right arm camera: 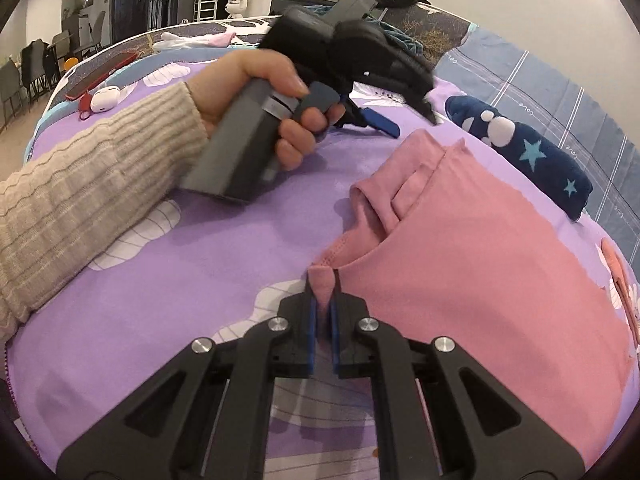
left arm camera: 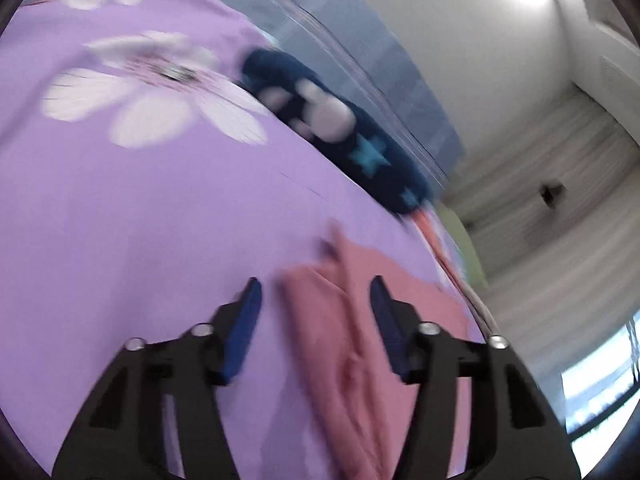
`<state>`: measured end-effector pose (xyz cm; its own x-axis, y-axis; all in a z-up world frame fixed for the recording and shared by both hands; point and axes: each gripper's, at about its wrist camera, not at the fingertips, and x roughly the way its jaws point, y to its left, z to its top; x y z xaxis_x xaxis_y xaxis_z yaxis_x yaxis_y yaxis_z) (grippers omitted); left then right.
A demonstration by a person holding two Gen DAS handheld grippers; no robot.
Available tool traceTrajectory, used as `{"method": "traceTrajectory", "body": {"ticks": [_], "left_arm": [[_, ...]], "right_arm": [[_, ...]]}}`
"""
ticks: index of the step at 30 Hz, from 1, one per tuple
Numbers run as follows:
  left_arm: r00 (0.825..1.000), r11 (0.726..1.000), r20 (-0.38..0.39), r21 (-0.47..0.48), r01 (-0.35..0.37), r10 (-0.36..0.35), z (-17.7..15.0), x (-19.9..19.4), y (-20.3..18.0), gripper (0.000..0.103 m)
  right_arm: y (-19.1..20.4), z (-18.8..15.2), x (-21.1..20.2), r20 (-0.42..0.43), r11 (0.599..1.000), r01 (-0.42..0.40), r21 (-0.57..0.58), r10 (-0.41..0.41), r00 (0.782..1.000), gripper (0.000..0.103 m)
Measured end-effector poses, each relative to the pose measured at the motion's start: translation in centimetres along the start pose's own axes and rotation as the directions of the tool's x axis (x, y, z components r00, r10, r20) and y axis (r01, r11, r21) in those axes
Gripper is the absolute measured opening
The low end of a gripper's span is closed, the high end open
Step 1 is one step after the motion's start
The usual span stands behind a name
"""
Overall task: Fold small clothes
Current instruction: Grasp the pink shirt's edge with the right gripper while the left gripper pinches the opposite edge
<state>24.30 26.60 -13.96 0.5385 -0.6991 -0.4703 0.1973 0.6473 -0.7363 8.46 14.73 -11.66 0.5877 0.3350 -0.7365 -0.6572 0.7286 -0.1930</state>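
the pink garment [right arm camera: 472,264] lies spread on a purple flowered bedsheet [right arm camera: 192,256], its bulk toward the right side of the right wrist view, with a folded edge and a small flap near its upper left corner. the right gripper [right arm camera: 323,280] is clenched on a pinched corner of that pink cloth, the fabric bunched up between its two blue pads [right arm camera: 313,320] right at the near edge of the garment.

the left gripper [left arm camera: 316,292] stands released, its jaws apart and nothing pressed between them; in its own blurred view the pink garment [left arm camera: 360,320] lies on the sheet below and between the spread fingers, but whether they touch it cannot be told. in the right wrist view a hand [right arm camera: 256,92] in a beige ribbed sleeve [right arm camera: 80,184] holds that left gripper by its grey handle [right arm camera: 236,148], above the sheet and just beyond the garment's far corner.

a dark blue piece of clothing with stars [right arm camera: 528,152] lies beside the pink one, toward the edge of the sheet, close to it. farther back on the bed lie a red phone [right arm camera: 102,74] and a white earbud case [right arm camera: 105,98].
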Motion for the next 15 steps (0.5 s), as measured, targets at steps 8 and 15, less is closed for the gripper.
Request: {"method": "traceTrajectory", "body": {"ticks": [8,15], "left_arm": [[0.982,0.977,-0.128,0.176,-0.118,0.142,-0.6,4.8,-4.1,0.009],[0.979,0.969,-0.107,0.196,-0.149,0.173,0.3,5.5,-4.0,0.009]], "right_arm": [[0.0,0.0,0.1,0.001,1.0,0.008,-0.005,-0.008,1.0,0.006],[-0.8,0.4,-1.6,0.067,0.999,-0.003,0.051,0.0,0.998,0.006]]}}
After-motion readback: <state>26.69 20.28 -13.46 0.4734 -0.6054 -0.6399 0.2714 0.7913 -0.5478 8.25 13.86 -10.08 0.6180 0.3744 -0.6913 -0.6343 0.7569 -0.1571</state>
